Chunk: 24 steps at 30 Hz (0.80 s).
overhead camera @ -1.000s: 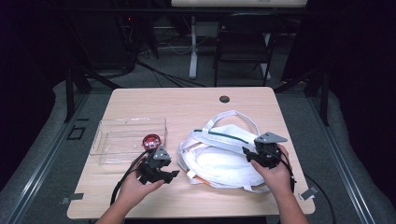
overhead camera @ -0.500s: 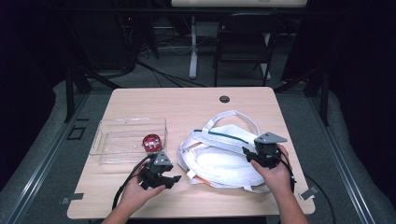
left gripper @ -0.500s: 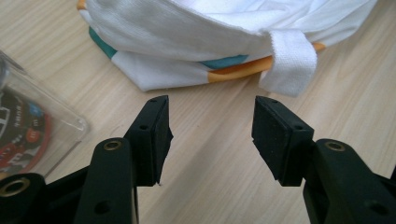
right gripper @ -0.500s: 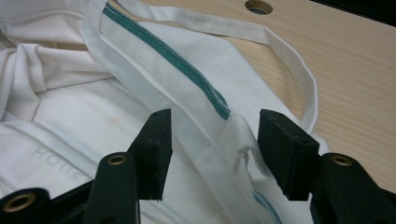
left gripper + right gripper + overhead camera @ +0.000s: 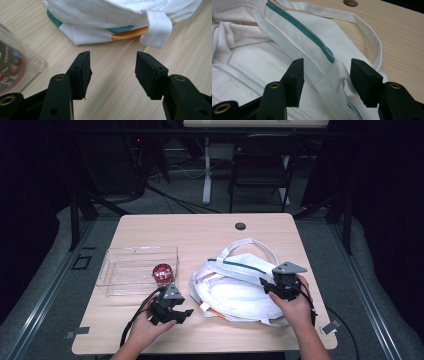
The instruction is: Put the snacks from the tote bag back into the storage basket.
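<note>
A white cloth tote bag with a green stripe lies crumpled on the right half of the wooden table, its handles looped toward the far side. My left gripper hovers open just left of the bag. In the left gripper view my left gripper has bare wood between its jaws, and the bag's folded edge with a strap end lies just ahead. My right gripper stands open over the bag's right side. In the right gripper view my right gripper straddles the green-striped hem; the pads are not pressing on it.
A clear plastic tray sits at the table's left with a red round tin at its near right corner; the tin shows through the tray wall. A cable hole is near the far edge. A chair stands beyond the table.
The left hand has shifted slightly toward the near edge, its jaws still apart. The right hand and the bag have not moved.
</note>
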{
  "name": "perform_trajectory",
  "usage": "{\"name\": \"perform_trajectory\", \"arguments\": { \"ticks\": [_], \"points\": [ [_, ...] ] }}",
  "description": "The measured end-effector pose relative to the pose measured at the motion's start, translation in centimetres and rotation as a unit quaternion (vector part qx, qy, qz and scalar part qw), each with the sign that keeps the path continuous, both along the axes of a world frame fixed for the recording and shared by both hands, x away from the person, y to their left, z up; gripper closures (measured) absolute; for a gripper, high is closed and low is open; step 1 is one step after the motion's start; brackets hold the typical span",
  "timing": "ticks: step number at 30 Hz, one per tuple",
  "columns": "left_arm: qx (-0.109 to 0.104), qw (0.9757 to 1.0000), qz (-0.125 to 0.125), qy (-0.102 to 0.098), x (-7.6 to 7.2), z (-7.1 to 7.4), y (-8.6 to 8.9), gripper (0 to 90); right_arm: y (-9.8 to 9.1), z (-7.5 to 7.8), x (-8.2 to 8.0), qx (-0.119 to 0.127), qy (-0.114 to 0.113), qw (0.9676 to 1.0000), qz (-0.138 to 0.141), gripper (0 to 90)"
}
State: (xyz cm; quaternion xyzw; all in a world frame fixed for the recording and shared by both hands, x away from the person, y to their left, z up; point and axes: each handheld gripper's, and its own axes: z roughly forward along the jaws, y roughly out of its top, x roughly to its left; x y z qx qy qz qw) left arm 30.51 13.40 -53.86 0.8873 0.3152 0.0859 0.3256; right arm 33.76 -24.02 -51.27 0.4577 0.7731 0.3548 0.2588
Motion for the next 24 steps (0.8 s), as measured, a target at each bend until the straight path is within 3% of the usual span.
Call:
{"name": "perform_trajectory", "arguments": {
  "ticks": [24],
  "points": [
    [0.004,0.9999,-0.006,0.012,-0.18,-0.89,-0.57,46.2,0.07,-0.12,0.02,-0.006,-0.002,1.0000,0.001,45.3]
  ]
}}
